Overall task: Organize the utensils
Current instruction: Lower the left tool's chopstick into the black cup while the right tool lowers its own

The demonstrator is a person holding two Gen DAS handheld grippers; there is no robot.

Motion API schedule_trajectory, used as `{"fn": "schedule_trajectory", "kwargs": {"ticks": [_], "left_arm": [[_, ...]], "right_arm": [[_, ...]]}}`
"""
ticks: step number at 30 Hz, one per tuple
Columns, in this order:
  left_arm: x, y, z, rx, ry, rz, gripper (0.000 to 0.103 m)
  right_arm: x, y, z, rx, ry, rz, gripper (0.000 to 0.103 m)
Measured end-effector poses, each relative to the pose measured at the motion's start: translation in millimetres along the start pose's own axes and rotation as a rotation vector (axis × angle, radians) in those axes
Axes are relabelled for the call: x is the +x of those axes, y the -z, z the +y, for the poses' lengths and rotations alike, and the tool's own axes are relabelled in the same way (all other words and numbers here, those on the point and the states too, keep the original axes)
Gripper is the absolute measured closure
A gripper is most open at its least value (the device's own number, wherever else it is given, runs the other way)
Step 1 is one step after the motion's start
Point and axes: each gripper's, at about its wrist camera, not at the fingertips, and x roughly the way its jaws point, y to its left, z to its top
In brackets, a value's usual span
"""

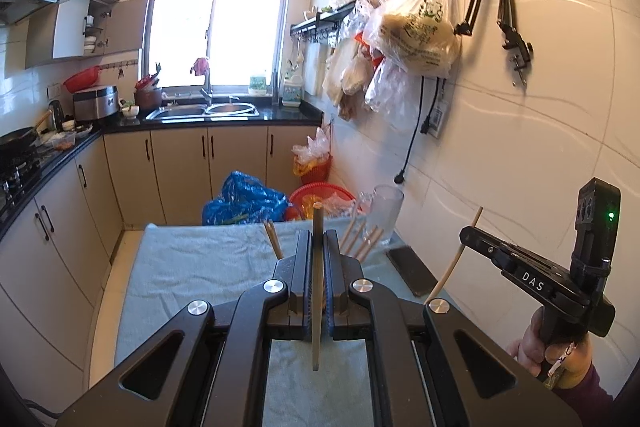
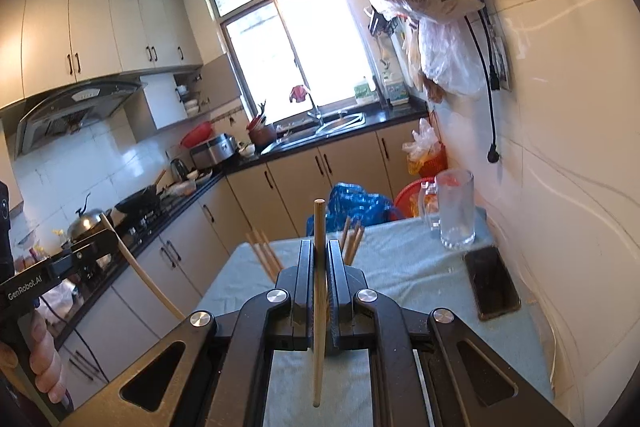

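Each gripper is clamped on one chopstick. The left gripper (image 1: pixel 318 247) holds a darker chopstick (image 1: pixel 317 287) between closed jaws, its long axis running roughly upright across the jaw line, with ends protruding above and below. The right gripper (image 2: pixel 320 255) holds a lighter chopstick (image 2: pixel 319 303) the same way. The target container appears to be the glass mug (image 2: pixel 454 211), standing upright on the cloth-covered table (image 2: pixel 400 267) at its far right corner, near the wall. It lies ahead and to the right of both grippers; the right gripper is judged nearer. The mug looks empty, though glare limits certainty. Loose chopsticks (image 2: pixel 266 255) lie on the cloth just beyond the jaws, a further group (image 2: pixel 352 241) to their right. A phone (image 2: pixel 492 281) lies flat just in front of the mug; avoid contact during approach
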Motion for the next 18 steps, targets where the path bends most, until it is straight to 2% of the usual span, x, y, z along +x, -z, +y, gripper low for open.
{"fn": "schedule_trajectory", "kwargs": {"ticks": [18], "left_arm": [[55.9,-41.3,15.4,-0.068,0.009,-0.023,0.098]], "right_arm": [[50.3,-49.4,3.3,0.039,-0.004,-0.076,0.096]]}}
